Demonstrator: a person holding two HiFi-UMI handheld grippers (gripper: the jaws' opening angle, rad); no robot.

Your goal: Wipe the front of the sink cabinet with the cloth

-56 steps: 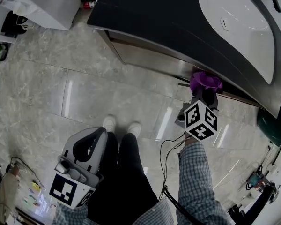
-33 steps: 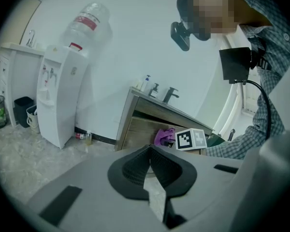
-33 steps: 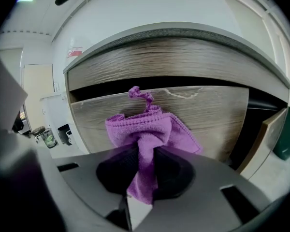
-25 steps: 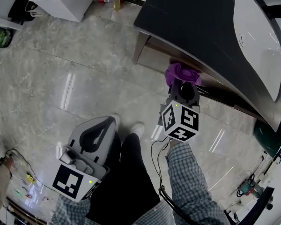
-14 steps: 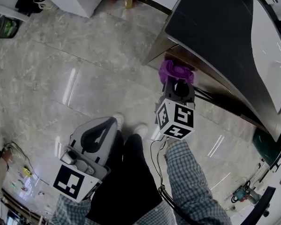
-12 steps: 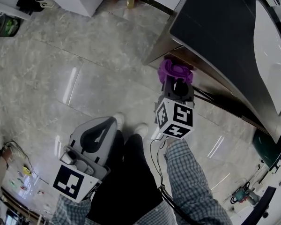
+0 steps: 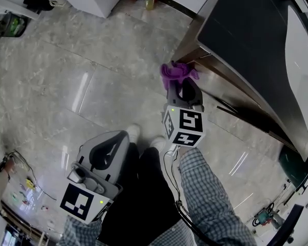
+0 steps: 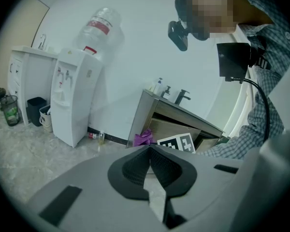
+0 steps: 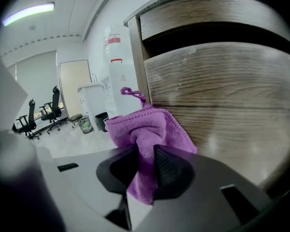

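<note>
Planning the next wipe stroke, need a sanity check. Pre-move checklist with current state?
1. Cloth grip: ok. Right tongs shut on the purple cloth.
2. Cloth touching cabinet front: cannot tell, it sits close beside it.
3. Room to wipe further left: not ok, cloth is at the cabinet's left corner.
4. Left tongs out of the way: ok, shut, empty, held away from the cabinet.

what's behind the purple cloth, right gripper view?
Wood-grain cabinet front fills the right; a water dispenser stands left. The cloth, pinched in the right claw, covers the patch directly behind it.
</note>
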